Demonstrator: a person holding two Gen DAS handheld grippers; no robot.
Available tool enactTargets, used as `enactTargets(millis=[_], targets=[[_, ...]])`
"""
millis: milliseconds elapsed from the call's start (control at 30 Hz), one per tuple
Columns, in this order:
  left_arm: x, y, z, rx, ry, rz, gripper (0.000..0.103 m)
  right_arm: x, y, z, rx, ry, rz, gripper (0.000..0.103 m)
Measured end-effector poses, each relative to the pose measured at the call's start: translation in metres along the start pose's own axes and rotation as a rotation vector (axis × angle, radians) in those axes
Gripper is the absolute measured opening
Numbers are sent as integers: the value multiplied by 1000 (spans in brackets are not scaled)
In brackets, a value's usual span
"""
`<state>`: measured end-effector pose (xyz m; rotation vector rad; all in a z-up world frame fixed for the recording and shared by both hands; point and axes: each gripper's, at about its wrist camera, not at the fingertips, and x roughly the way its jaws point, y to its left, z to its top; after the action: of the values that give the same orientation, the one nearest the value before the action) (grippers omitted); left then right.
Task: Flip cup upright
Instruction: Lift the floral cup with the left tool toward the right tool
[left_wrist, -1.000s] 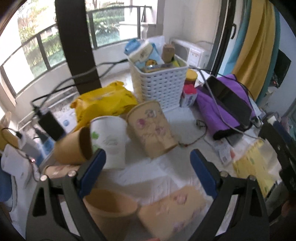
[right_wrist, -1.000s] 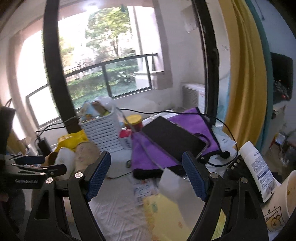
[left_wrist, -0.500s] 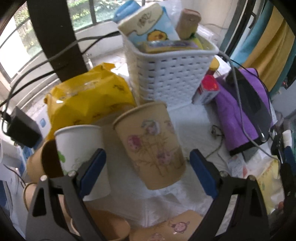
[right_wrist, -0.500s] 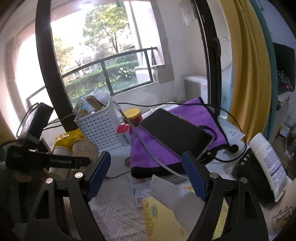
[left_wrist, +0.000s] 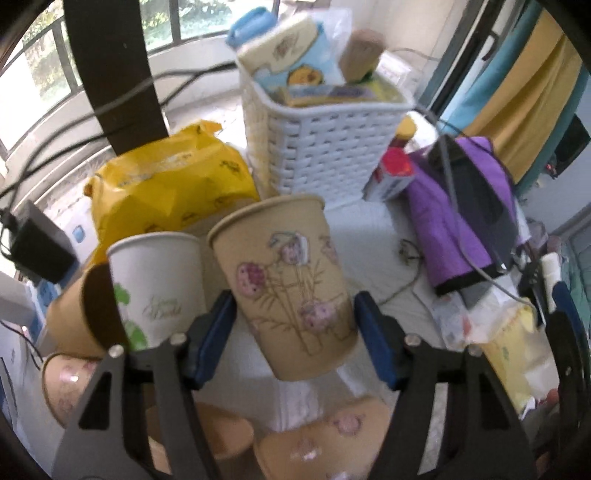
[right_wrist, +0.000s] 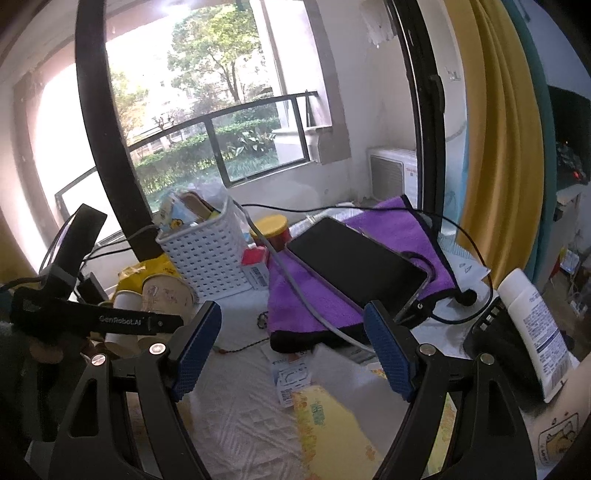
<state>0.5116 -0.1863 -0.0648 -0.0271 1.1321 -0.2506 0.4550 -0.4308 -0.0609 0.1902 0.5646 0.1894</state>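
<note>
Cluttered white-covered table (left_wrist: 373, 236) by a balcony window; white basket (left_wrist: 325, 147) at upper centre of the left wrist view, yellow bag (left_wrist: 166, 188) to its left, purple cloth (right_wrist: 391, 236) at right. Left gripper (left_wrist: 293, 328) sat low in the frame, its blue pads either side of the floral tan cup (left_wrist: 291, 280), jaws narrowed around it; contact with the wall could not be confirmed. Cup stood inverted, narrow base up, slightly tilted, just beside a white cup (left_wrist: 159, 284). Right gripper (right_wrist: 293, 347) hovered over the table with jaws apart, holding nothing. Judged progress: grasp about made, flip itself not begun; lifting, turning and setting down remained. Several other tan cups lay on their sides at lower left.
</note>
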Motion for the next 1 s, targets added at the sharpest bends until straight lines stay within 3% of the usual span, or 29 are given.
enactTargets(millis=[200, 333, 533, 733, 1000], targets=[[-57, 0, -31, 38, -87, -92, 67, -35, 20, 9, -31, -47, 34, 82], [-100, 1, -58, 73, -161, -111, 67, -59, 38, 8, -59, -64, 69, 82], [-136, -8, -114, 125, -290, -57, 67, -93, 66, -7, -73, -52, 182, 82], [-171, 10, -205, 208, -440, 6, 67, -122, 111, -33, -120, 23, 354, 82], [-194, 39, -303, 144, -509, 44, 67, -150, 171, -78, -208, 118, 484, 82]])
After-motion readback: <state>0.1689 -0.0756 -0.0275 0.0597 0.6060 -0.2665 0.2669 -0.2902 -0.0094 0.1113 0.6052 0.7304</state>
